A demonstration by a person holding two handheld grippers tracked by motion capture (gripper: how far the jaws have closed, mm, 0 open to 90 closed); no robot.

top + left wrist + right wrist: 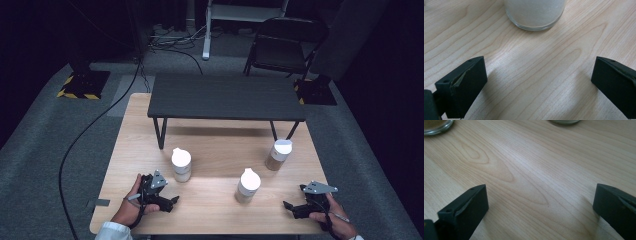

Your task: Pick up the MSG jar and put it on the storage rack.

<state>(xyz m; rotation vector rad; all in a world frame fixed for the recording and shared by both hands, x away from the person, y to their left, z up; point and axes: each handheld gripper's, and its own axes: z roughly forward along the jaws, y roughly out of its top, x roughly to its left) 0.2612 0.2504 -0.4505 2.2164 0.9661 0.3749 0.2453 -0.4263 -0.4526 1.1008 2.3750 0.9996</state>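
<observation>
Three glass jars with white lids stand on the light wooden table [210,150]: a left jar [181,165], a middle jar [247,185] and a right jar [278,154]. My left gripper [171,201] rests low near the table's front left, below the left jar, and points right. In the left gripper view its jaws [539,72] stand wide apart over bare wood, with a jar's base [535,15] just ahead. My right gripper [289,206] lies at the front right and points left. Its jaws [540,195] are open and hold nothing; two jar bases [436,125] [565,121] show at the top edge.
A low dark bench [225,97] on thin legs stands across the back of the table. Behind the table are a folding chair [285,42], floor cables [100,117] and yellow-black stand bases [82,85].
</observation>
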